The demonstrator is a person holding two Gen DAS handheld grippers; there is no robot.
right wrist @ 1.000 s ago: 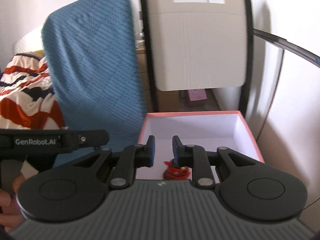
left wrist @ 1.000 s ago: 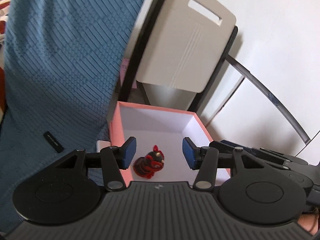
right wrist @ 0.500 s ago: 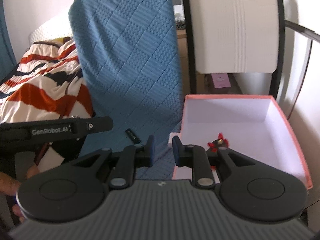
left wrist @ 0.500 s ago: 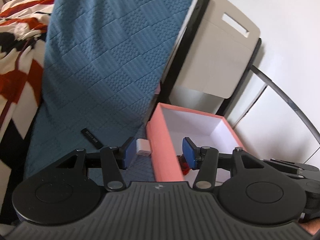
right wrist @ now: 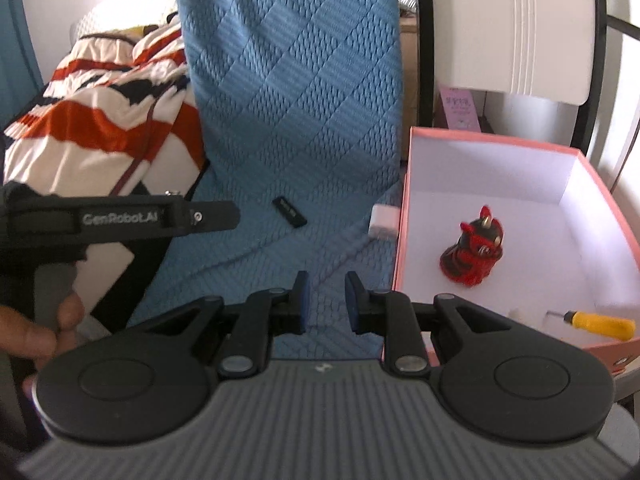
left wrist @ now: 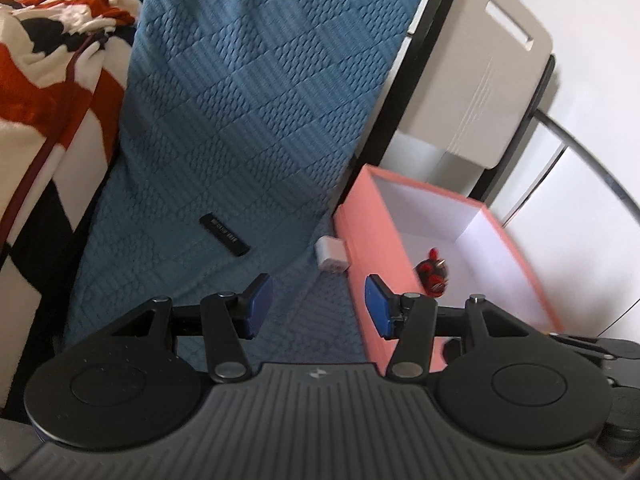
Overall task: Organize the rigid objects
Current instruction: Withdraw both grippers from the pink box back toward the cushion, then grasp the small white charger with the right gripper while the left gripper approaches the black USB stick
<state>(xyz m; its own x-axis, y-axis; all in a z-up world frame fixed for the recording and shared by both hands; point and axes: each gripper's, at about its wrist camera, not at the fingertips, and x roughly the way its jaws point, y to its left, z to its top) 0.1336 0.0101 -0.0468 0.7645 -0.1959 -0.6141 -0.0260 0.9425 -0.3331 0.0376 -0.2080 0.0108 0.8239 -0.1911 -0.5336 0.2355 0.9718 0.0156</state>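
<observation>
Hovering over blue quilt (right wrist: 288, 92): left gripper (left wrist: 318, 304) released, empty; right gripper (right wrist: 326, 300) clenched, empty. Sitting in pink box (right wrist: 404, 220): red figurine (right wrist: 472, 254).

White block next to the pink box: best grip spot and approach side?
Grip the small white block across its short sides, coming from above and from the blanket side. It lies flat on the blue blanket, close against the pink box wall, so that side looks blocked. The left gripper, jaws apart and empty, seems better placed.
</observation>
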